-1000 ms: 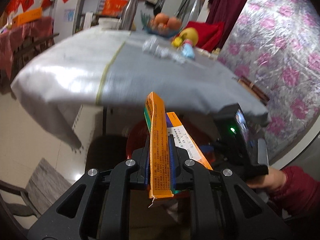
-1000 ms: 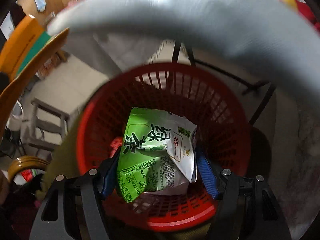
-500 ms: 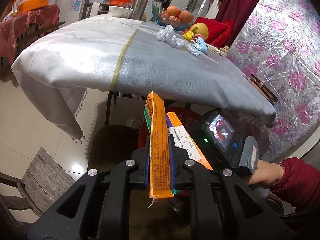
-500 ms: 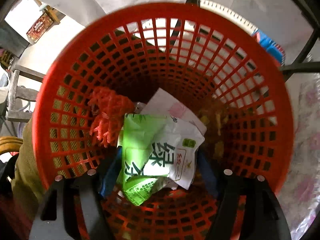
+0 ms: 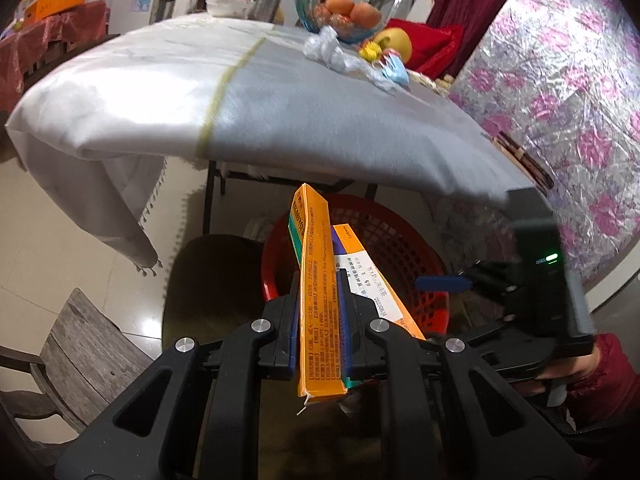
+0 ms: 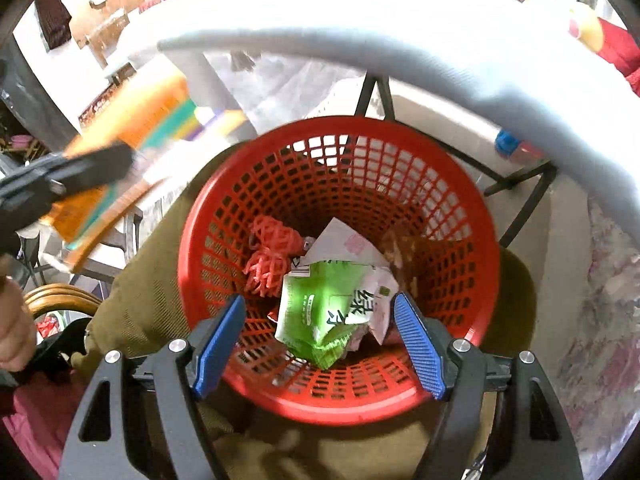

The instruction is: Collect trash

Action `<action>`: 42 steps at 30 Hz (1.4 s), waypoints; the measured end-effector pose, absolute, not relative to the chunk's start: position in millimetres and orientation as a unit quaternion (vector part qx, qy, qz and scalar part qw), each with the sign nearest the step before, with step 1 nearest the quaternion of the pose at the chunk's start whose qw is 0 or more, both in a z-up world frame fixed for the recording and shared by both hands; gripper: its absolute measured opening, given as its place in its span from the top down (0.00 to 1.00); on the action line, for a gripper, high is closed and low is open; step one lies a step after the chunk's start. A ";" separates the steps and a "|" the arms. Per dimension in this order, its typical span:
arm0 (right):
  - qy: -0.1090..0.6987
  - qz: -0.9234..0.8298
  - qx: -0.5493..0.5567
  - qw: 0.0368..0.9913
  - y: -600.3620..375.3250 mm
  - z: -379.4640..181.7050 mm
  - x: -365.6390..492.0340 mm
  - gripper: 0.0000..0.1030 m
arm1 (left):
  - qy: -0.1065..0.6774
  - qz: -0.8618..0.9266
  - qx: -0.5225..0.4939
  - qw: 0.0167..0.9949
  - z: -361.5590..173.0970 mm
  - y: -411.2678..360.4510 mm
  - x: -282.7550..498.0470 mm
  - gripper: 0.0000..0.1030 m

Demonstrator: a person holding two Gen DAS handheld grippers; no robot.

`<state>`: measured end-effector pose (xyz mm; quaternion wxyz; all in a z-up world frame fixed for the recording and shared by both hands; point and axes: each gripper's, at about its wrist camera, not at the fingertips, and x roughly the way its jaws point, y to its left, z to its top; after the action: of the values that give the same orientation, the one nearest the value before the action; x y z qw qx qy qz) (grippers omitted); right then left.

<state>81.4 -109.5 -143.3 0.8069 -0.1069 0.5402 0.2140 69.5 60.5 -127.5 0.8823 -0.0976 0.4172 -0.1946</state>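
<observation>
My left gripper [image 5: 320, 280] is shut on a flattened orange box [image 5: 316, 280], held upright just short of the red mesh basket [image 5: 400, 240]. The box shows blurred in the right wrist view [image 6: 132, 140] at upper left. My right gripper [image 6: 320, 320] is open and empty above the basket [image 6: 472, 280]. A green tea packet [image 6: 320, 312] lies inside the basket with a white wrapper [image 6: 344, 244] and red netting [image 6: 268, 260]. In the left wrist view the right gripper [image 5: 444, 282] hangs over the basket's right rim.
A table with a grey cloth [image 5: 280, 100] stands over the basket's far side; its black legs [image 6: 372, 92] are behind it. On it lie a plastic bag [image 5: 332, 52], a blue mask [image 5: 394, 72] and a fruit bowl [image 5: 348, 12]. A wooden chair [image 5: 80, 344] stands at the left.
My right gripper opened and let the green packet drop into the basket, then rose back above it. The left gripper with the orange box moved closer to the basket.
</observation>
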 end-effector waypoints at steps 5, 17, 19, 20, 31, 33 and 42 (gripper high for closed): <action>0.533 0.199 -0.093 0.817 -134.0 -124.8 74.2 0.21 | 0.442 -0.204 -0.082 0.869 -138.6 45.1 79.2 0.83; 0.496 0.166 -0.083 0.848 -190.3 -99.7 61.4 0.19 | 0.511 -0.231 -0.019 0.828 -176.6 -13.2 117.0 0.83; 0.500 0.165 -0.075 0.847 -195.4 -109.2 63.8 0.19 | 0.528 -0.229 -0.008 0.818 -187.2 -22.8 124.9 0.83; 0.503 0.165 -0.069 0.845 -197.9 -110.6 64.4 0.19 | 0.537 -0.228 -0.005 0.812 -191.5 -26.3 128.4 0.82; 0.510 0.172 -0.051 0.841 -201.0 -117.0 64.7 0.19 | 0.512 -0.206 0.002 0.834 -172.1 -29.2 113.1 0.19; 0.507 0.175 -0.049 0.843 -198.3 -115.3 61.3 0.19 | 0.496 -0.201 0.000 0.844 -160.9 -24.5 104.8 0.17; 0.485 0.178 -0.064 0.854 -185.9 -93.7 42.4 0.16 | 0.450 -0.184 0.015 0.874 -123.1 -14.7 72.9 0.13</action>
<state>42.4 -185.9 -93.7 0.8538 -0.0637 0.4853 0.1776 72.9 -14.7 -123.1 0.8736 0.0151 0.4501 -0.1844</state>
